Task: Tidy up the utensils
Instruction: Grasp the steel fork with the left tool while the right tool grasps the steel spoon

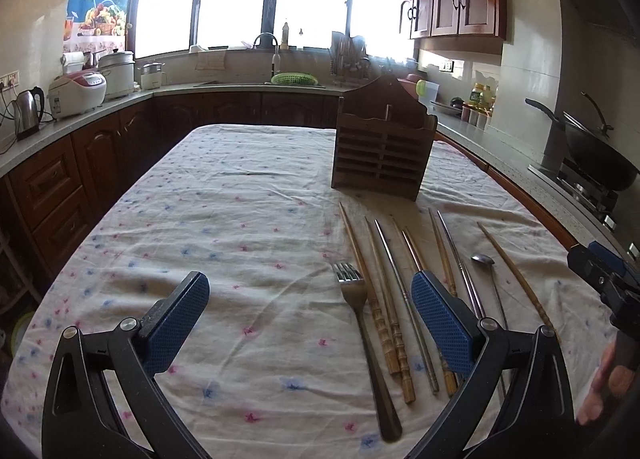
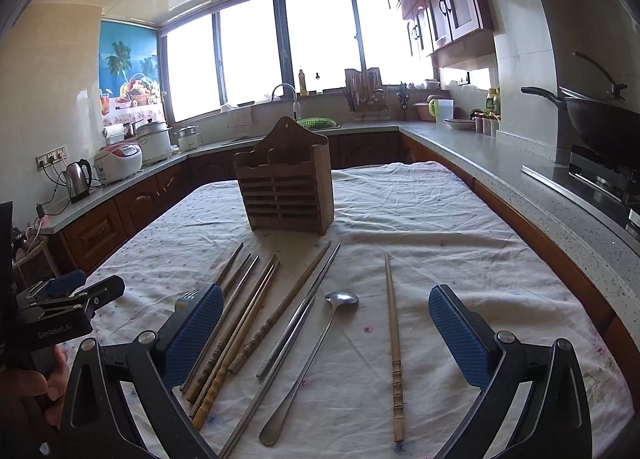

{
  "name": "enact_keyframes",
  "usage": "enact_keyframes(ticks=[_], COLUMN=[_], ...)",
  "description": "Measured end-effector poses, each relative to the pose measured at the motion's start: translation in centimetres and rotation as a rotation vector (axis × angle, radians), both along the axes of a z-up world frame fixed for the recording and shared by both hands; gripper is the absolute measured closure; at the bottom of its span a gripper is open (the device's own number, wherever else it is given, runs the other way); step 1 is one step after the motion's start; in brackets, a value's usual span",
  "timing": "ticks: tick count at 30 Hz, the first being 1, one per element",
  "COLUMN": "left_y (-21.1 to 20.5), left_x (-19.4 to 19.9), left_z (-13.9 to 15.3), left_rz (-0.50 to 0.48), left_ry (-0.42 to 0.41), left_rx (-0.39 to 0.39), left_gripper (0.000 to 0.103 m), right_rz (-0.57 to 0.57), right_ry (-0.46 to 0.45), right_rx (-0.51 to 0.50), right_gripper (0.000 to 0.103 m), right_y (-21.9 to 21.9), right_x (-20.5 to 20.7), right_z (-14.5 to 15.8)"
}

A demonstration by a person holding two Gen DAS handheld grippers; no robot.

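A wooden utensil holder (image 1: pixel 383 142) (image 2: pixel 286 190) stands upright on the cloth-covered table (image 1: pixel 224 211). In front of it lie several wooden and metal chopsticks (image 1: pixel 378 299) (image 2: pixel 244 323), a metal fork (image 1: pixel 362 323), a metal spoon (image 2: pixel 310 359) (image 1: pixel 486 265) and a single wooden chopstick (image 2: pixel 394 343) apart to the right. My left gripper (image 1: pixel 310 319) is open and empty above the fork and chopsticks. My right gripper (image 2: pixel 326 337) is open and empty above the spoon. The fork is mostly hidden behind the right gripper's left finger (image 2: pixel 192 333).
Kitchen counters surround the table. A kettle (image 1: pixel 26 113) and rice cooker (image 1: pixel 78 93) stand at left, a sink with a green basket (image 1: pixel 294 79) at the back, a wok (image 1: pixel 596 151) on the stove at right. The other gripper shows at each view's edge.
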State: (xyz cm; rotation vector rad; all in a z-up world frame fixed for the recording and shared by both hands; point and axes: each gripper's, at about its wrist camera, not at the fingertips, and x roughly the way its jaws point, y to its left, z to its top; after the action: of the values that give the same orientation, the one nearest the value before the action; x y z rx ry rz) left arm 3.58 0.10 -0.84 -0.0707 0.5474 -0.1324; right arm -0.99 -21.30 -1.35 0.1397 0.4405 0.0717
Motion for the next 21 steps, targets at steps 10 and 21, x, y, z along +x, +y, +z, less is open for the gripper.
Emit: enact_keyframes(ticks=[10, 21], left_y=[-0.9, -2.4], left_x=[4.2, 8.1], left_z=[-1.5, -4.3], left_rz=[-0.098, -0.187], left_ry=[0.158, 0.373], left_rx=[-0.062, -0.066], left_gripper=[0.019, 0.05], right_rz=[0.048, 0.074], right_ry=[0.219, 0.416], right_rx=[0.092, 0.141], right_gripper=[0.034, 0.053], right_y=[-0.8, -1.2], right_x=[4.4, 8.7], right_z=[-2.6, -5.1])
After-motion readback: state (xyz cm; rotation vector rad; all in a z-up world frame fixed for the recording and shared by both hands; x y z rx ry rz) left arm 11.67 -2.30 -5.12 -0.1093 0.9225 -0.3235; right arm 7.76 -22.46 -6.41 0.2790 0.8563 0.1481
